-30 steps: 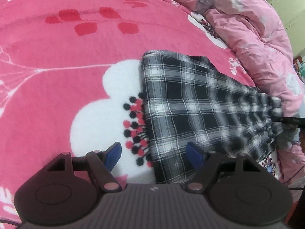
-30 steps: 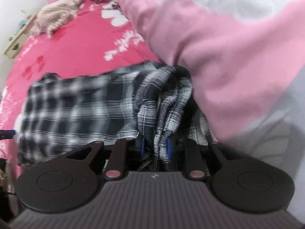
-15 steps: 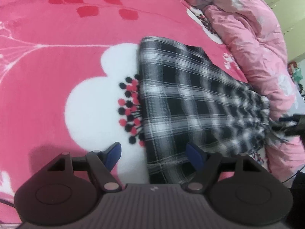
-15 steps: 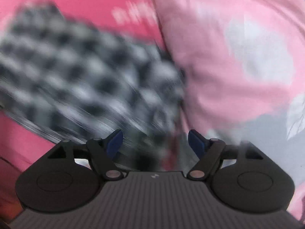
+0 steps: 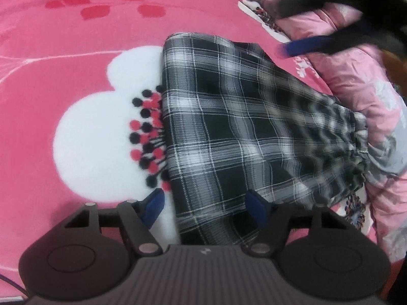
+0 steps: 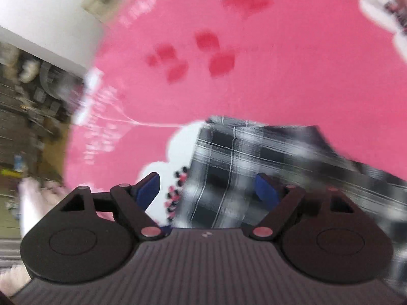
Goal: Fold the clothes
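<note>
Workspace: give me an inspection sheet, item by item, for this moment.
Surface: pink blanket with a white flower print, spread on a bed.
Job's things: plaid garment lying flat, gathered at its far end.
Clutter: pink quilt heaped beside the garment.
Grippers: left hand-held gripper open over the garment's near edge, empty; right hand-held gripper open, empty, above the garment, view blurred.
Cables: thin dark cable at the lower left edge of the left view.
Surroundings: white wall and blurred shelving past the bed.
</note>
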